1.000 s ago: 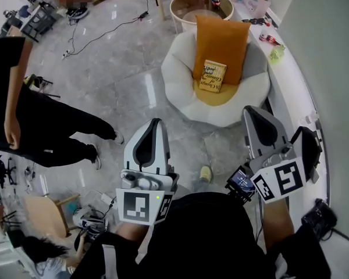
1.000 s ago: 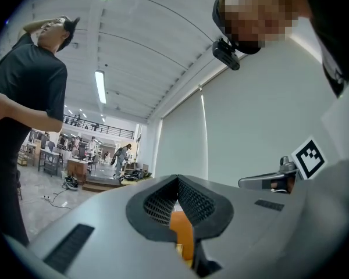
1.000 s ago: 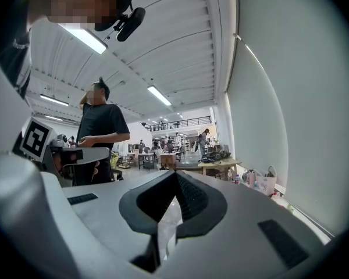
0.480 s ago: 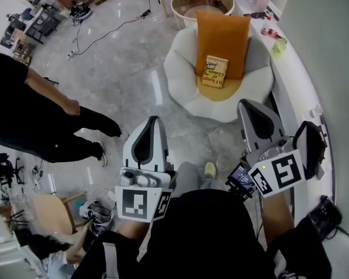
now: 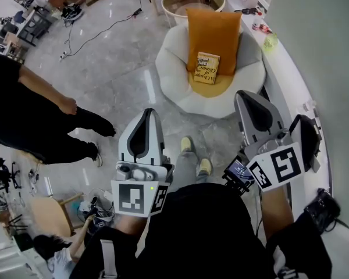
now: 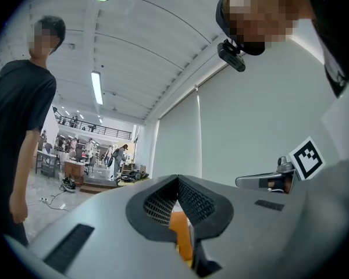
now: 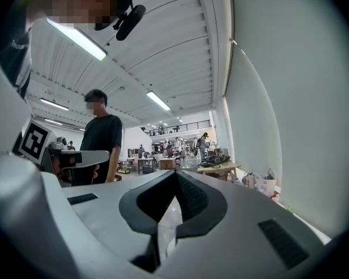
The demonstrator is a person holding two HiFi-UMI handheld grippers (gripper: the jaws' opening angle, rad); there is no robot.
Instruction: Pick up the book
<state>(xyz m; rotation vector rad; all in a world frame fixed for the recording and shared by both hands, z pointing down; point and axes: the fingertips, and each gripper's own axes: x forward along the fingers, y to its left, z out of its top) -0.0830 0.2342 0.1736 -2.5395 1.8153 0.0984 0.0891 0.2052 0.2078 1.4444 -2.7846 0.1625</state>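
Observation:
The book, tan with dark lettering, leans upright against an orange cushion on a white round chair at the top of the head view. Both grippers are held level well short of the chair, with floor between. My left gripper is shut and empty; in its own view the jaws meet at the tips and a strip of the orange cushion shows below them. My right gripper is also shut on nothing, its tips together.
A person in black stands on the floor at the left. A white curved counter with small items runs along the right. A round wooden tub sits behind the chair. My shoes show between the grippers. Cables lie far left.
The chair and book have slid slightly left in the head view. The person at the left has shifted an arm. Both grippers stay shut and keep their places.

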